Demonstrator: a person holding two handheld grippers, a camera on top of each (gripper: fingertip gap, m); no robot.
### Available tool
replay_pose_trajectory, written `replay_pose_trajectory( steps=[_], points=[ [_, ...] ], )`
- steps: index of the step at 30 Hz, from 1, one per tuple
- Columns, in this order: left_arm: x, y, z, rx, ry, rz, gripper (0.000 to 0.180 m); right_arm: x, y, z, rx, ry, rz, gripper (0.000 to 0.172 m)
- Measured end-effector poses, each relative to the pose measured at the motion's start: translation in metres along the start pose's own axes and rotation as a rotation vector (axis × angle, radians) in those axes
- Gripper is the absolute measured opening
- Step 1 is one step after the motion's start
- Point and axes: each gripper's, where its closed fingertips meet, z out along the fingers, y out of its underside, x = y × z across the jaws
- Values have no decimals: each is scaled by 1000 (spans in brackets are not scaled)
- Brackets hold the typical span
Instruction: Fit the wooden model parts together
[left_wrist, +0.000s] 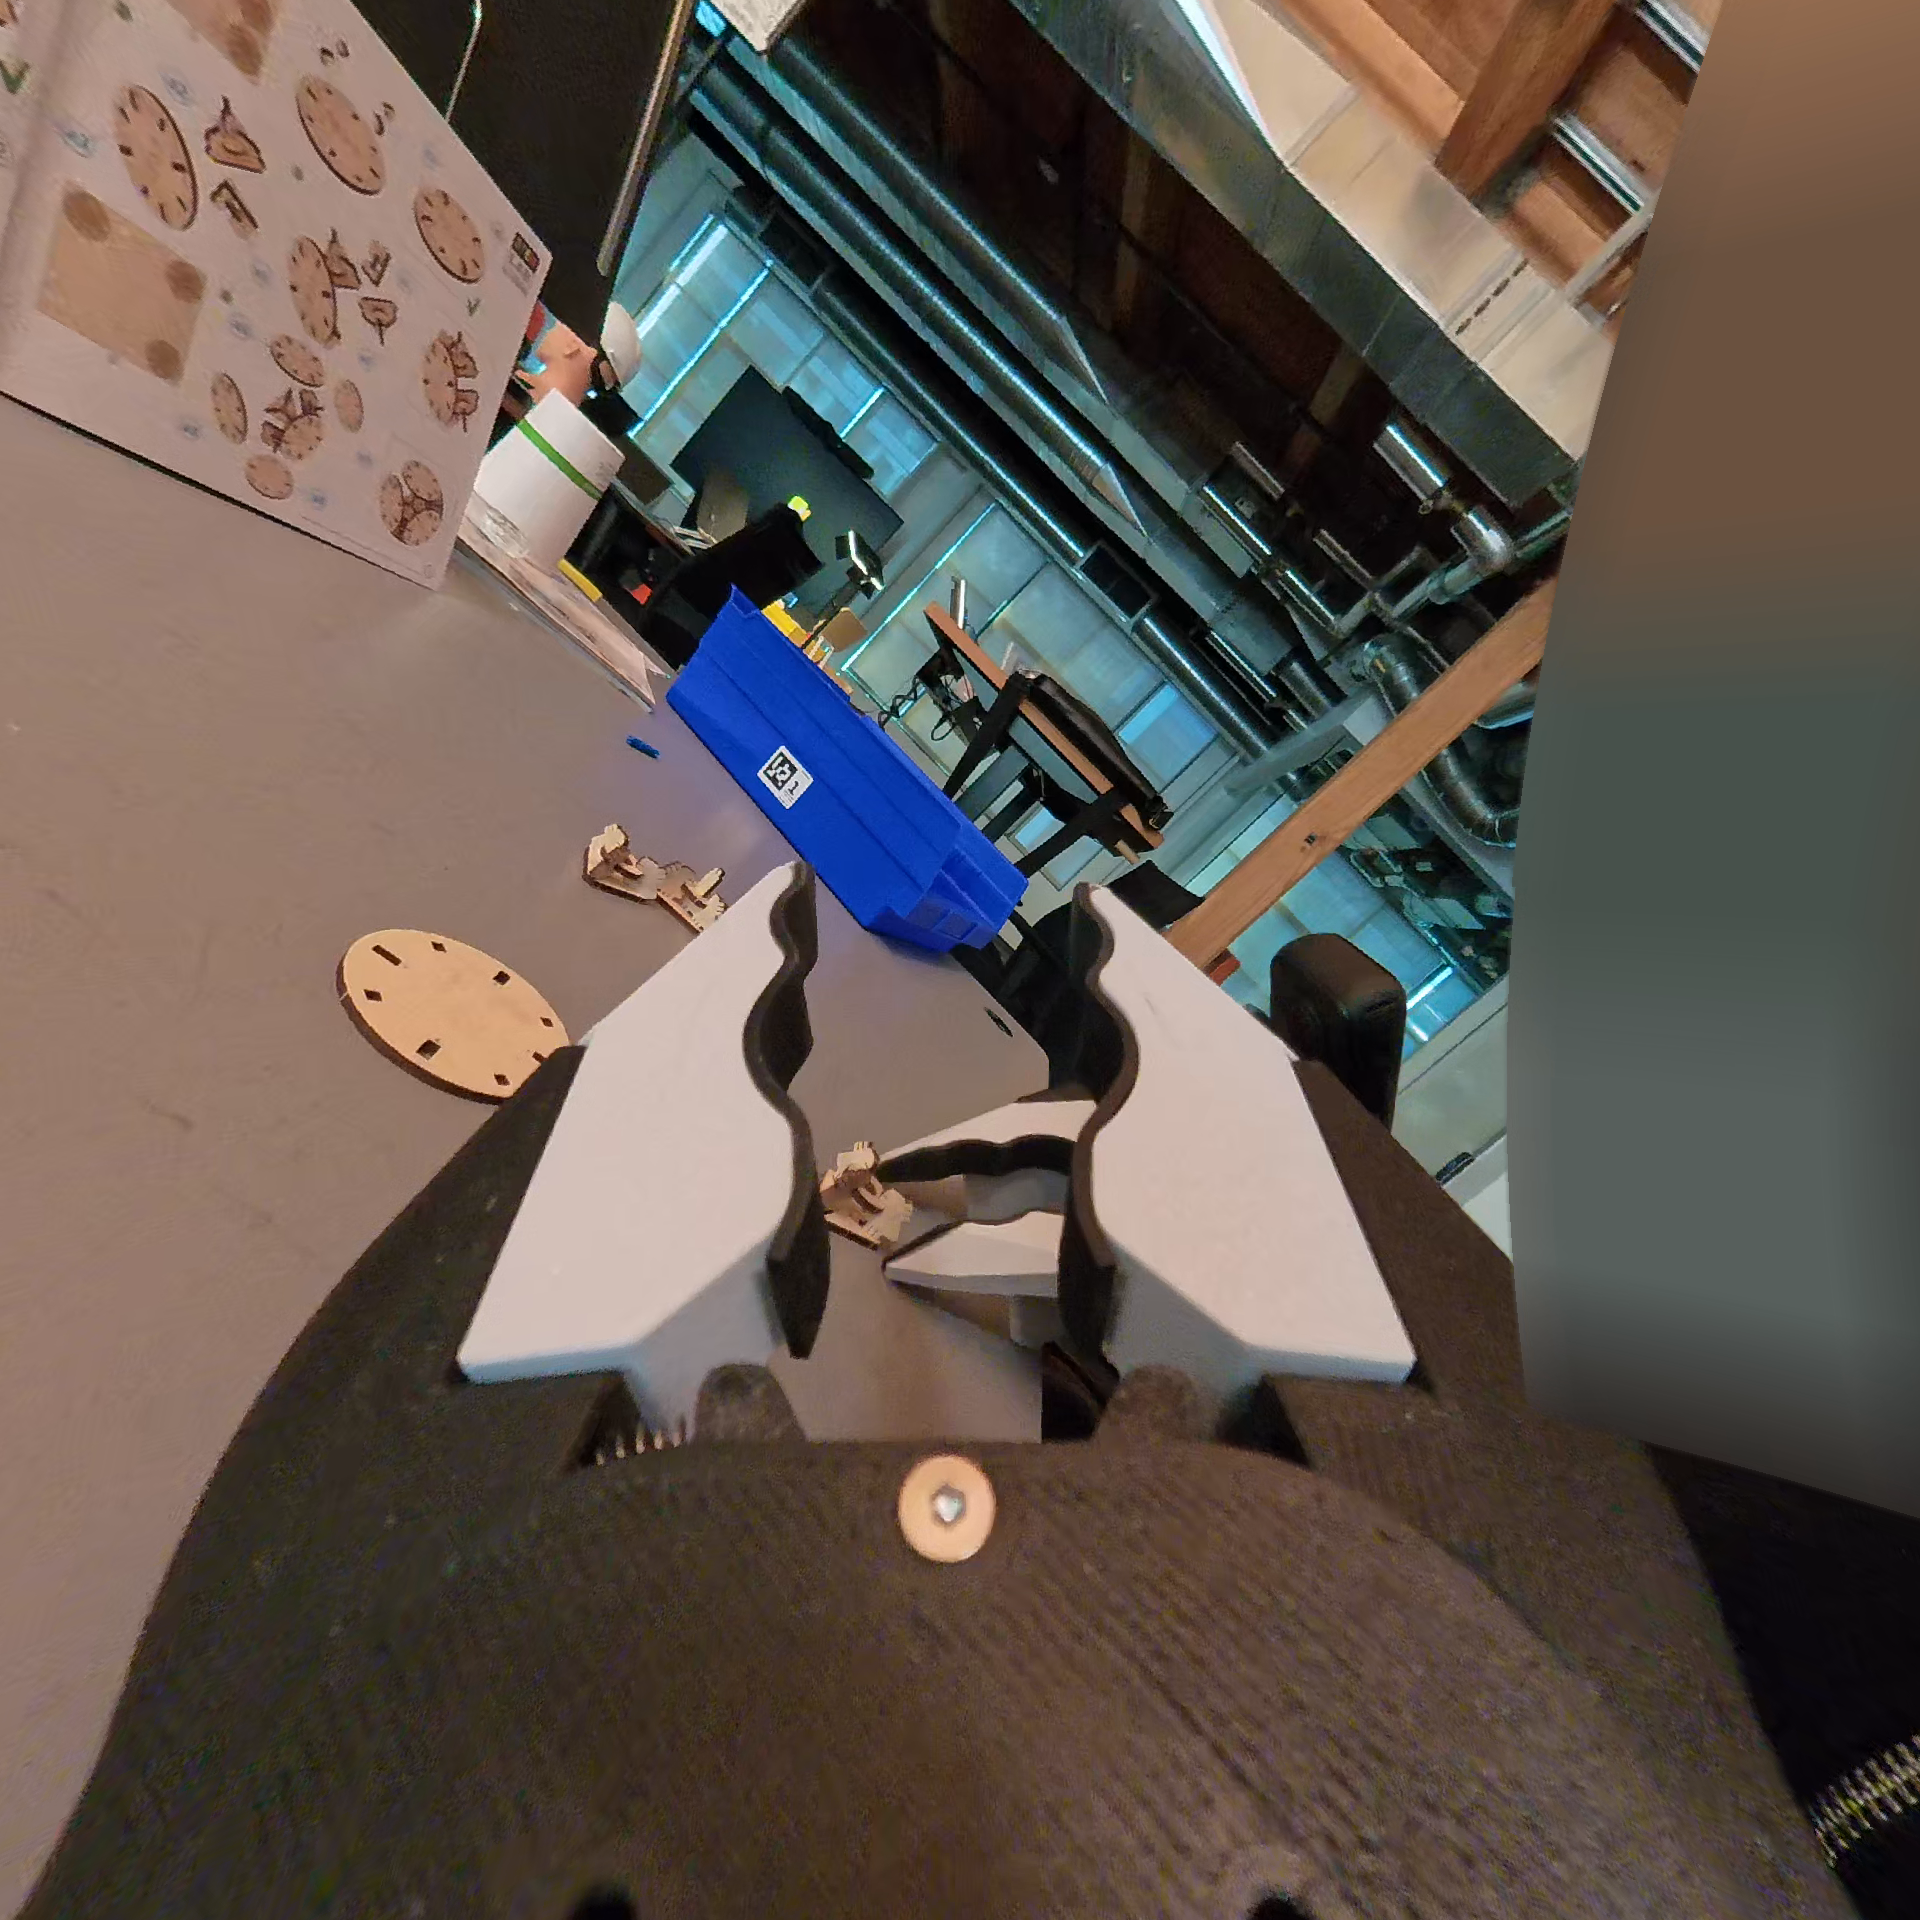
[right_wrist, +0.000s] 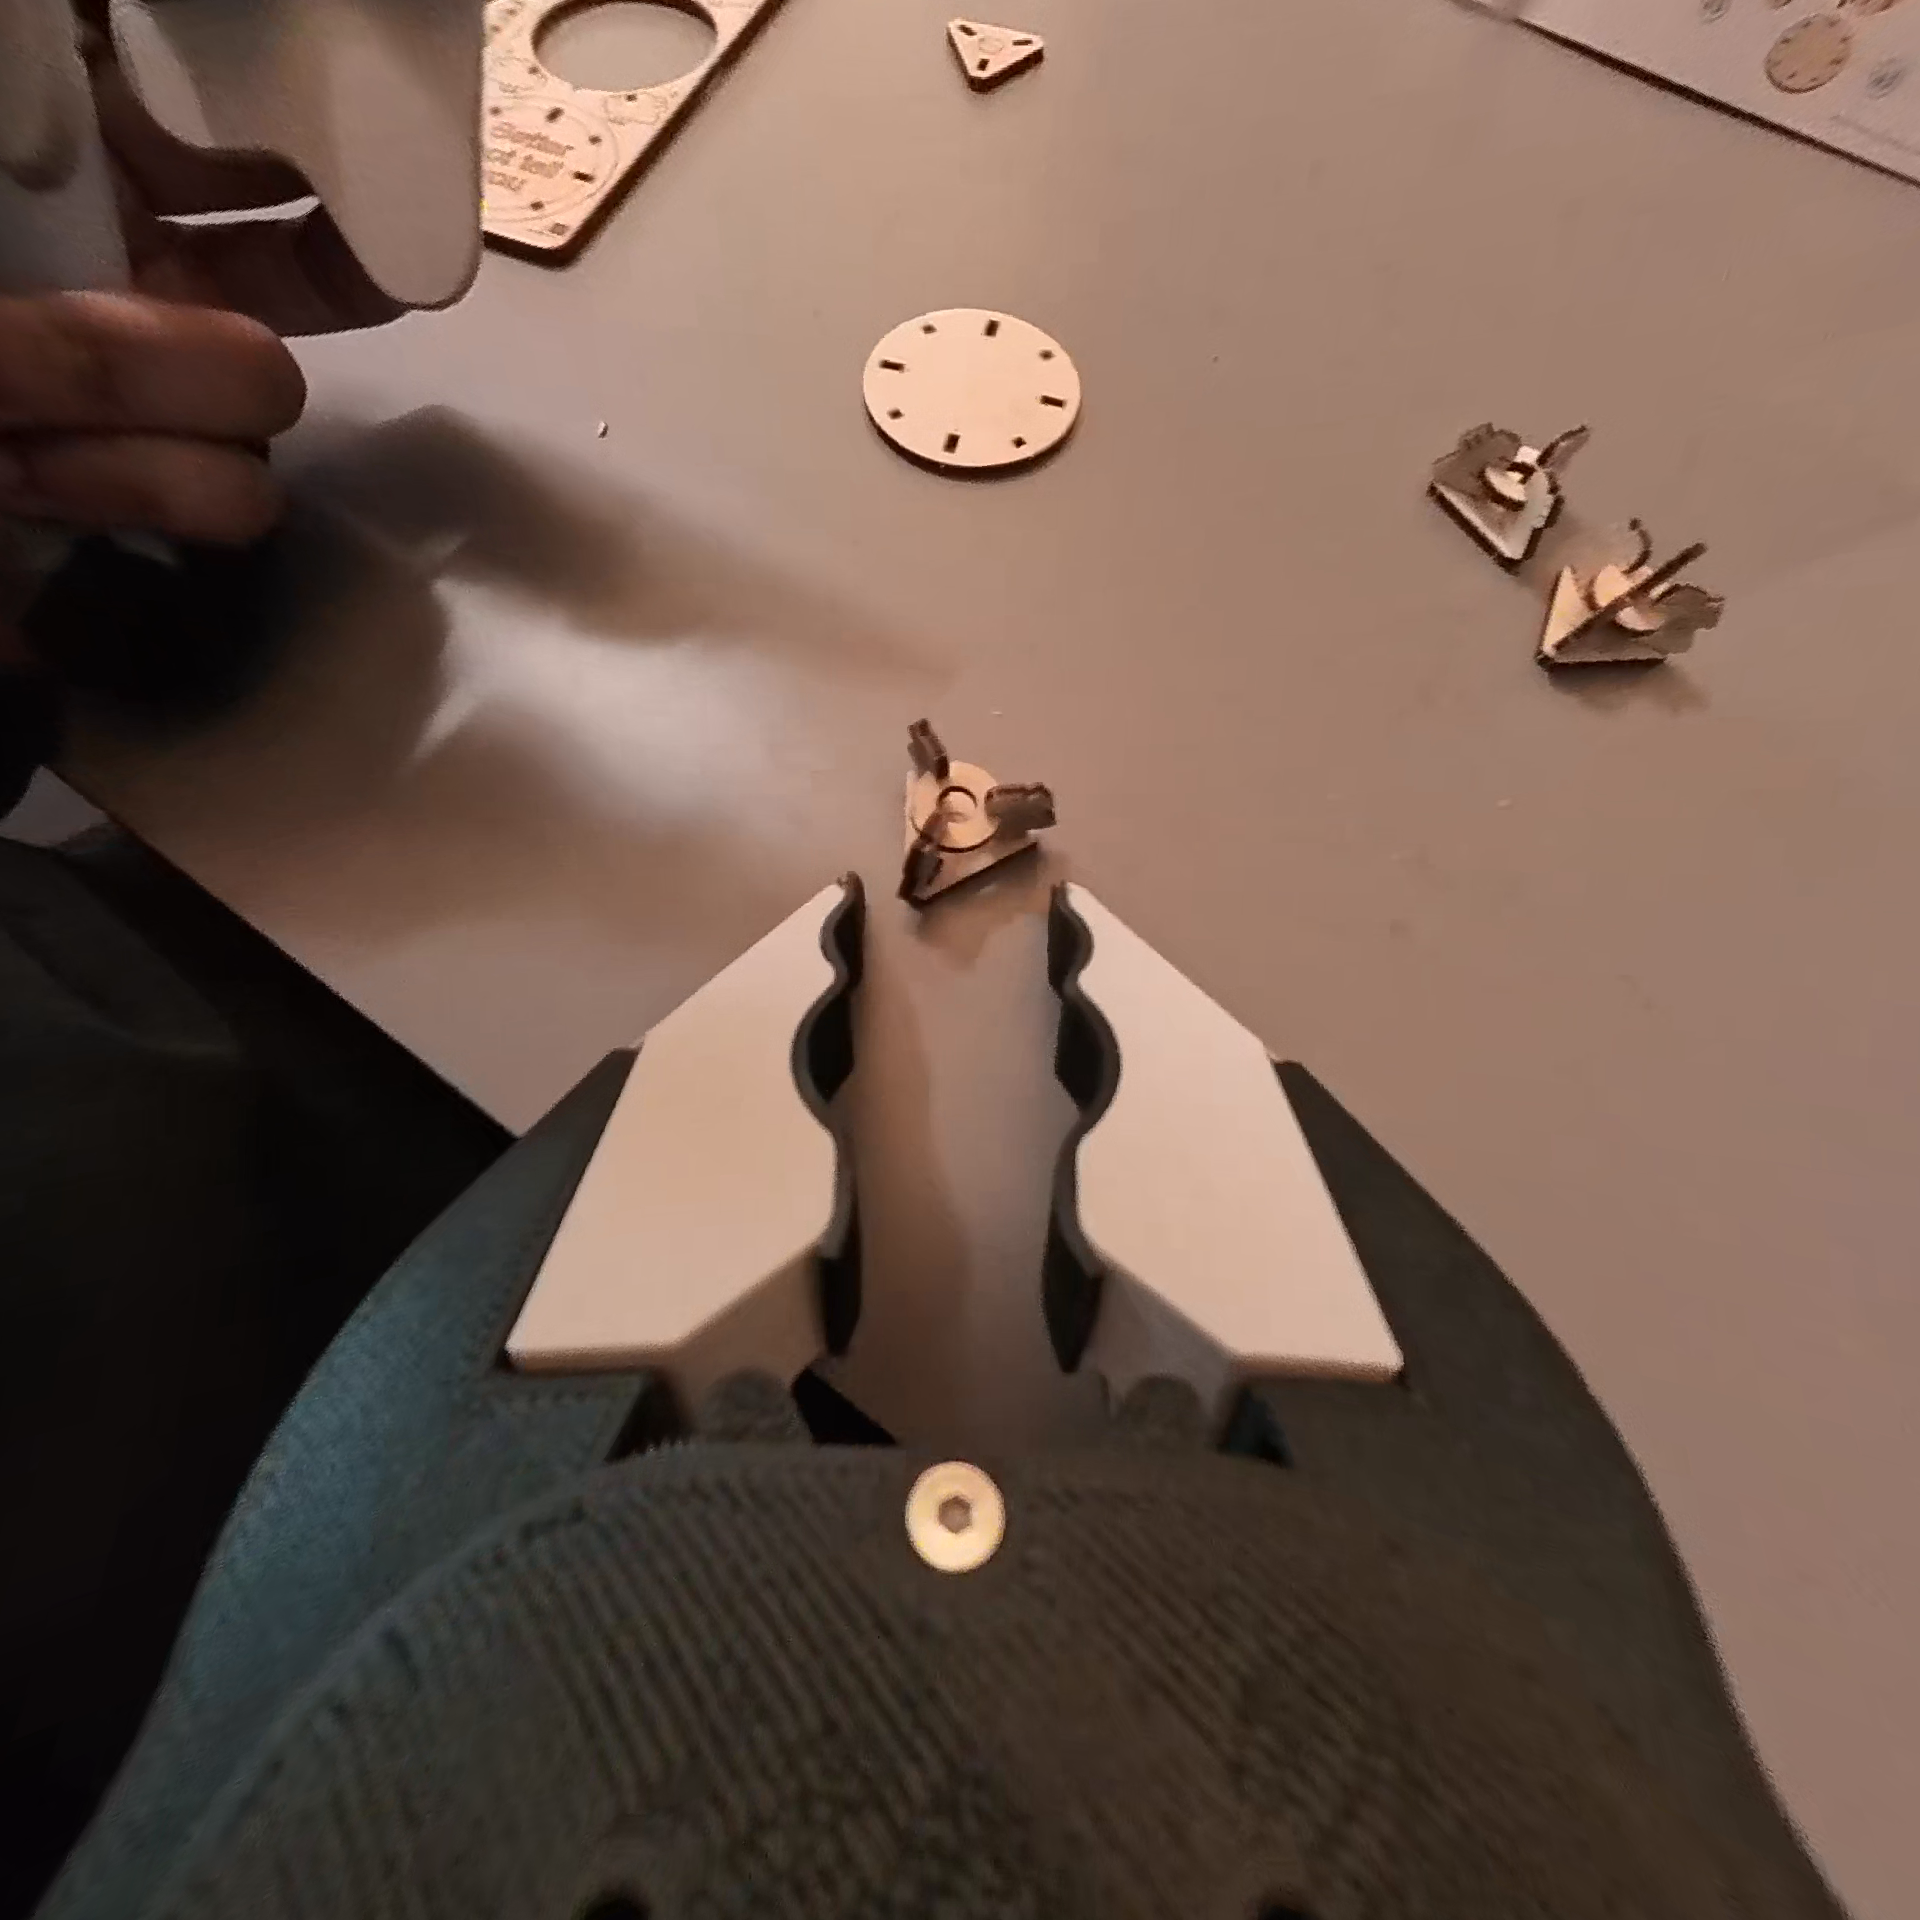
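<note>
Grey table carries loose wooden parts. My right gripper is spread and empty, the small triangular wooden piece just beyond its tips; my left gripper, also spread, holds nothing. I judge centring before pinching matters.

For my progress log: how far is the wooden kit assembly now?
Done: three small triangular assemblies stand built on the table. In hand: nothing; the right gripper is open just short of one assembly; the left gripper is open. Left: the slotted disc lies bare.
</note>
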Motion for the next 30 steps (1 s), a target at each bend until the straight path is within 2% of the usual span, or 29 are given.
replay_pose_trajectory(
  steps=[7, 14, 19, 23, 30],
  points=[
    [-2, 0, 1, 0, -11, 0, 48, 21, 2, -2, -3, 30, 3, 33],
    [-3, 0, 1, -1, -13, -4, 48, 11, -10, -7, 55, -29, -44, 30],
    [-1, 1, 1, -4, 2, -19, 47, 8, -23, -8, 110, -142, 105, 20],
    [-2, 1, 1, -2, 0, -19, 47, 10, -18, -7, 66, -163, 134, 11],
    [-2, 0, 0, 3, 0, -29, 47, 4, -16, -5, 22, -140, 79, 13]
  ],
)
